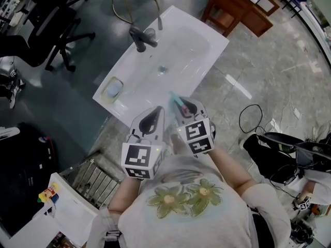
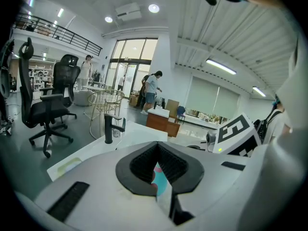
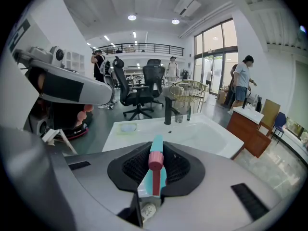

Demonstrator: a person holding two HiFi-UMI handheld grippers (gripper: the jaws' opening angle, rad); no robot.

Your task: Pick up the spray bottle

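The right gripper is clamping down on the spray bottle, its jaws pressing in on both sides of the teal head, with the pink nozzle poking up between them. From the head view, that bottle is hanging in the air just past the near edge of the white sink, clear of any surface, so the pick-up itself is looking done. The left gripper is riding just beside the right one, its jaws drawn narrow. A sliver of teal and pink is showing in that slit in the left gripper view, but whether those jaws are pinching the bottle or simply looking past at it is not coming through. The black faucet is sitting at the far side of the basin, well apart from the action. What is remaining, by the look of it, is only keeping the grip firm and the bottle steady
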